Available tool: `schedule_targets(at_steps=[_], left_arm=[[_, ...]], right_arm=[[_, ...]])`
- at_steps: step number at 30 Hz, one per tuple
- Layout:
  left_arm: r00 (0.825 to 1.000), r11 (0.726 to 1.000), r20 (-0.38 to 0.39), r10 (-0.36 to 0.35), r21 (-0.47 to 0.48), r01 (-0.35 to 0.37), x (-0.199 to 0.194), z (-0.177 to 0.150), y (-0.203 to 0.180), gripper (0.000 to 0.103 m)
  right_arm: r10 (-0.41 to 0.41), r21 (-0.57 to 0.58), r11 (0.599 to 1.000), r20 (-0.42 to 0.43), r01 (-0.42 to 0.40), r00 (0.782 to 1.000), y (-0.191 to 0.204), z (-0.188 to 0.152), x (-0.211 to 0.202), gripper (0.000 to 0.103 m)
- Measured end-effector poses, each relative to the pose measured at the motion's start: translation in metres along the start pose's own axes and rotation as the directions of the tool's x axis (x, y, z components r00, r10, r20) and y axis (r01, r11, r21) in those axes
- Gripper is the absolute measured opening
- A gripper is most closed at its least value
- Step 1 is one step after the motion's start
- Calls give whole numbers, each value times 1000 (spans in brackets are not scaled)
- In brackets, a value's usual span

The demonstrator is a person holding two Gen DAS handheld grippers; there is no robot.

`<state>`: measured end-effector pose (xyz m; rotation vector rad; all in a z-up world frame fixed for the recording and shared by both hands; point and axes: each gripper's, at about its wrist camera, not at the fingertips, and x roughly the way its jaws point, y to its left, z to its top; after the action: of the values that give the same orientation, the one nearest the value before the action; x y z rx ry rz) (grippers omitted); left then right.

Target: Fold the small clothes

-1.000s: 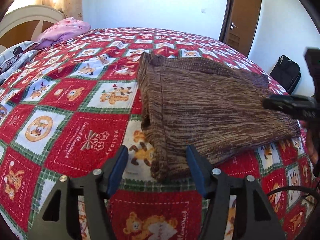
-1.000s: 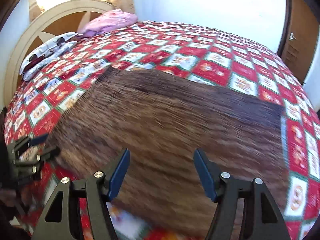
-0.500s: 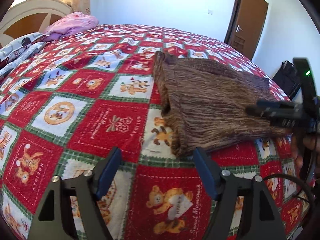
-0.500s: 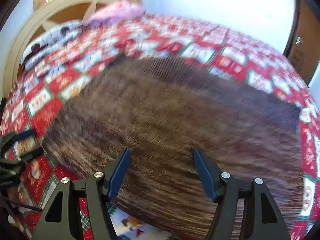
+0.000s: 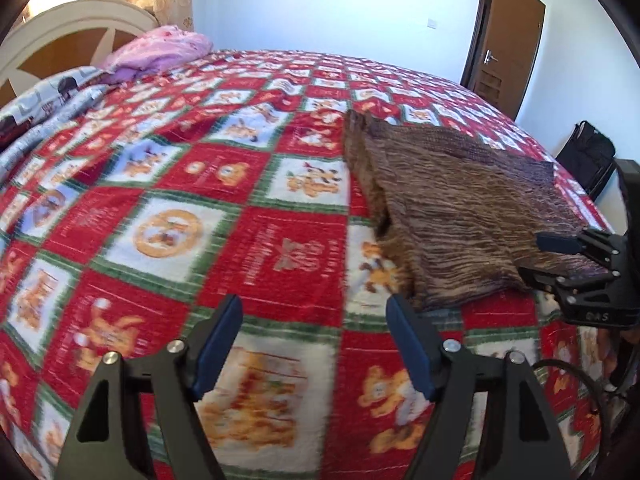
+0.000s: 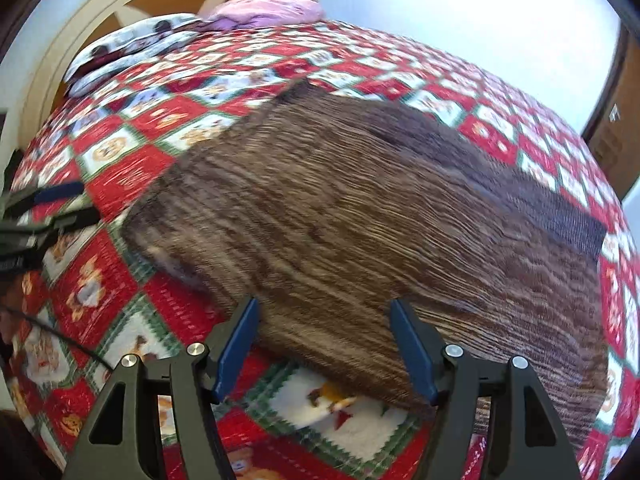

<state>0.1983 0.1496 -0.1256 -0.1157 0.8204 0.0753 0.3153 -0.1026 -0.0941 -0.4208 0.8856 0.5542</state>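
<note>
A brown striped knit garment (image 5: 452, 208) lies folded flat on the red patchwork bedspread (image 5: 224, 208). It fills the middle of the right wrist view (image 6: 360, 220). My left gripper (image 5: 314, 334) is open and empty, over bare bedspread to the left of the garment's near corner. My right gripper (image 6: 324, 334) is open and empty, just above the garment's near edge. It also shows at the right of the left wrist view (image 5: 560, 256), with its fingers at the garment's right edge. The left gripper shows at the left edge of the right wrist view (image 6: 60, 204).
A pink pillow (image 5: 160, 50) and a grey patterned pillow (image 5: 52, 96) lie by the headboard (image 5: 60, 36). A brown door (image 5: 508, 32) and a black bag (image 5: 588, 152) stand beyond the bed's right side. A black cable (image 5: 580, 376) hangs near the front right.
My left gripper has drawn back and to the left, off the garment's near corner onto bare bedspread. My right gripper has drawn back toward the garment's near edge. Both stay open.
</note>
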Motion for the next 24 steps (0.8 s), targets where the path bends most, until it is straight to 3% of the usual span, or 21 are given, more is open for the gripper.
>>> schedule_targets(at_steps=[4,9,14,18,20,24], left_arm=[[998,998,29,63,-9,-62,-7,3,22,76],[995,994,53,87,-71,-83,-14,10,53,77],[997,994,80,11,-108,-3,-22,17,68,77],[992,993,124,-2,-115,16,-31,22,74,77],[991,992,133,-7,-122,23,-31,25,78,83],[992,983,118,-53,-168,73,-22,31,86,83]], right_arm=[[6,-120,993,29,-2,1000,27,-2,-4,69],[4,-246,969,82,16,997,66,-7,-8,69],[-23,-330,942,116,61,993,97,0,3,69],[-16,-307,950,135,58,991,105,9,10,69],[-24,-292,954,142,66,990,109,16,14,69],[-49,-277,956,164,93,985,116,25,24,69]])
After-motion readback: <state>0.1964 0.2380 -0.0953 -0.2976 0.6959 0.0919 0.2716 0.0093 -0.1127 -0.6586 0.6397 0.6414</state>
